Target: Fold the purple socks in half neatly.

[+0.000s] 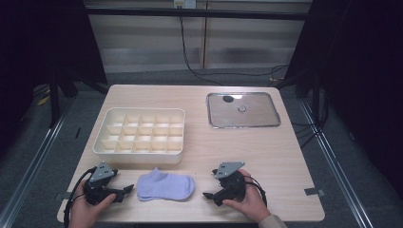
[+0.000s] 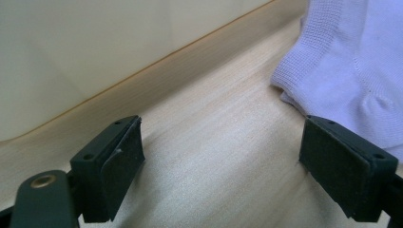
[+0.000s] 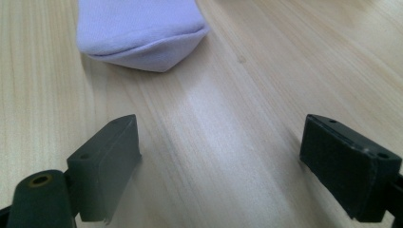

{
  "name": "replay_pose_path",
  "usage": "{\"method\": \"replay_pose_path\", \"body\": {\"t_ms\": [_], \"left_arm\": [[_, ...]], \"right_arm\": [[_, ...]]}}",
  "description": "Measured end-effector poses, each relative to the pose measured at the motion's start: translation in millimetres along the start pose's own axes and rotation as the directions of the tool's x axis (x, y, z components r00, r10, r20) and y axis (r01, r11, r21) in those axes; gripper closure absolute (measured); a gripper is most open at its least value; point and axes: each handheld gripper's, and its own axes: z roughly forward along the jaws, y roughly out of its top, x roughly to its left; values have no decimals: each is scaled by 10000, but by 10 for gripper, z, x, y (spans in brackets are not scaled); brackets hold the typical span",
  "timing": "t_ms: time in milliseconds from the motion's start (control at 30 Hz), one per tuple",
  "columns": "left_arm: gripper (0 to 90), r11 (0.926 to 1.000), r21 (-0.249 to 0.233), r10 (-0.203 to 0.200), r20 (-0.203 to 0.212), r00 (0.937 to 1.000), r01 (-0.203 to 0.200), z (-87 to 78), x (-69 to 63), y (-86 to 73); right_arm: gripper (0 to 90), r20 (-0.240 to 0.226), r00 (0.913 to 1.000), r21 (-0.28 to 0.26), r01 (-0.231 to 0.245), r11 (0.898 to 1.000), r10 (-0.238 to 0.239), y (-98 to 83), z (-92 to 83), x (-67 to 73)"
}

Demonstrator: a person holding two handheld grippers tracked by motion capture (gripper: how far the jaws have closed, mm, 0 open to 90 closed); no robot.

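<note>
left tool (image 1: 127,188) and right tool (image 1: 206,194) are both standing wide, with nothing between the jaws, each resting low on the desk (image 1: 247,147) in a hand at the near edge. item: pale lilac sock (image 1: 165,186), apparently a pair laid one on the other, lying flat on the desk between the two tools and just in front of the cream divider box (image 1: 139,135); neither tool is touching it. handling, as judged: light, soft and limp knit, likely sagging and folding when lifted, not fragile, not slippery against rubber pads; layers may be separating if only the top one is pinched. suggested hold: the ribbed cuff end nearest the left tool, or the rounded toe end facing the right tool, pinching through both layers at the edge. high view is giving the whole layout, including the steel tray (image 1: 243,109) lying at the far right of the desk, well apart from the sock. left gripper view is showing the cuff's ribbing and hem (image 2: 285,90) just beside the right-hand jaw, plus the box wall (image 2: 95,52) close by. right gripper view is showing the folded toe (image 3: 147,52) lying ahead of the jaws with bare wood between.
</note>
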Motion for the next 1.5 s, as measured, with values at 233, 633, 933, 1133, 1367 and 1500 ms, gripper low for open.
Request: {"method": "replay_pose_path", "body": {"t_ms": [233, 633, 933, 1133, 1367, 1500], "left_arm": [[136, 10000, 13, 24, 23, 10000, -24, 1, 1, 1], [154, 9960, 678, -592, 4, 9982, 590, -36, -29, 78], [174, 9798, 1285, -1588, 318, 9868, 1535, -111, -48, 175], [194, 9734, 1353, -1932, 502, 9799, 1850, -204, -89, 259], [228, 9630, 1672, -2263, 756, 9711, 2114, -264, -130, 333], [234, 9586, 1889, -2311, 796, 9697, 2130, -256, -173, 362]], "right_arm": [[124, 9, 10000, 4, -24, 10000, 24, 0, -1, 1], [165, 68, 9999, 97, -102, 9999, 101, 20, -7, -7], [281, 59, 10000, 330, 77, 9994, -79, 67, -32, 4], [395, -123, 9999, 165, 77, 9998, -75, 125, -44, 5], [567, -289, 9996, 316, 4, 9995, 5, 177, -30, 10], [671, -342, 9994, 441, 10, 9990, 6, 196, -22, 7]]}}
